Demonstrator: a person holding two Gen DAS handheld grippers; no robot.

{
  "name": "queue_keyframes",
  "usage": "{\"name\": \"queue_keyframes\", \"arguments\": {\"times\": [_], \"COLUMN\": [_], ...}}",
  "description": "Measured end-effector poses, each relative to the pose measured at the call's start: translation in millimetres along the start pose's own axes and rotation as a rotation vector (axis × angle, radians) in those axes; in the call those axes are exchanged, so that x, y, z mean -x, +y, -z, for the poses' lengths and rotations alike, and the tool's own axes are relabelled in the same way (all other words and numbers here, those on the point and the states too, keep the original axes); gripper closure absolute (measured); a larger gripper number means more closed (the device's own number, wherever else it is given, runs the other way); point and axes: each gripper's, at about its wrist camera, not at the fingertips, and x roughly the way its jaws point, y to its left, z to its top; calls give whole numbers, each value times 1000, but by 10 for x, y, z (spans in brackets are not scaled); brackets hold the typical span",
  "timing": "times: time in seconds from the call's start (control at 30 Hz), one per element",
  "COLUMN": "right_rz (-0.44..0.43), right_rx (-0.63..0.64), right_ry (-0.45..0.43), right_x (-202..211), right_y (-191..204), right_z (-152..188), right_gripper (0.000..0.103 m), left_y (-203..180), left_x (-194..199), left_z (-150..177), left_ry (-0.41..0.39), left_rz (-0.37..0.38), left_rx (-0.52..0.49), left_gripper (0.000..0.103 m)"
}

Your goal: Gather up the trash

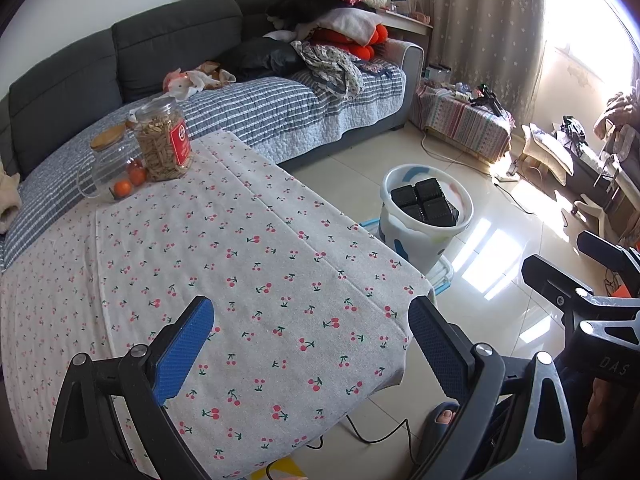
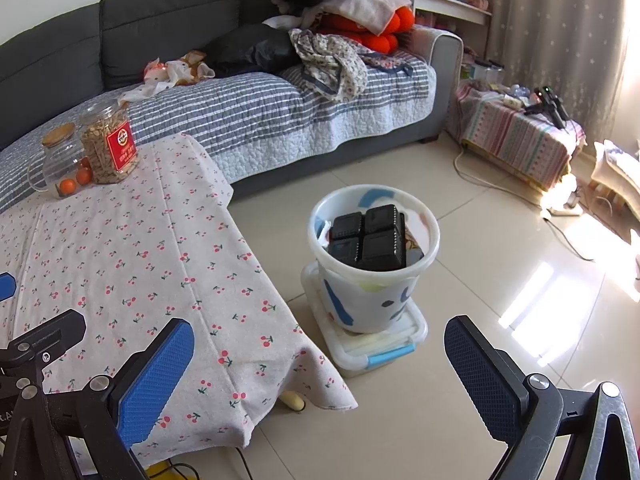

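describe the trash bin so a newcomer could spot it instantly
Start at the table with the cherry-print cloth; on the tiled floor off its corner, toward the window, sits a clear storage box with a blue latch. The white bucket on top is the bin, marked by blue patches and a black four-cell tray poking out.

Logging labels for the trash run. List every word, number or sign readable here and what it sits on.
"DAS": raised letters on the black body of the right gripper, seen from the left wrist view.
".A": a cut-off fragment on the left gripper, at the edge of the right wrist view.
Red label on the snack jar: print too small and blurred to read.
Nothing else is legible.
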Motion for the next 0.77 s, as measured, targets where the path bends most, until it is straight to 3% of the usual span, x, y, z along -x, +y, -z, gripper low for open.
{"name": "queue_keyframes", "arguments": {"times": [0.77], "right_rz": [1], "right_rx": [3], "right_ry": [1], "right_x": [-1], "right_y": [9], "right_z": [8], "right_gripper": [0], "left_y": [-15], "left_x": [43], "left_z": [10], "left_ry": [-16], "left_rz": [0], "left_rx": [-15], "left_gripper": [4]}}
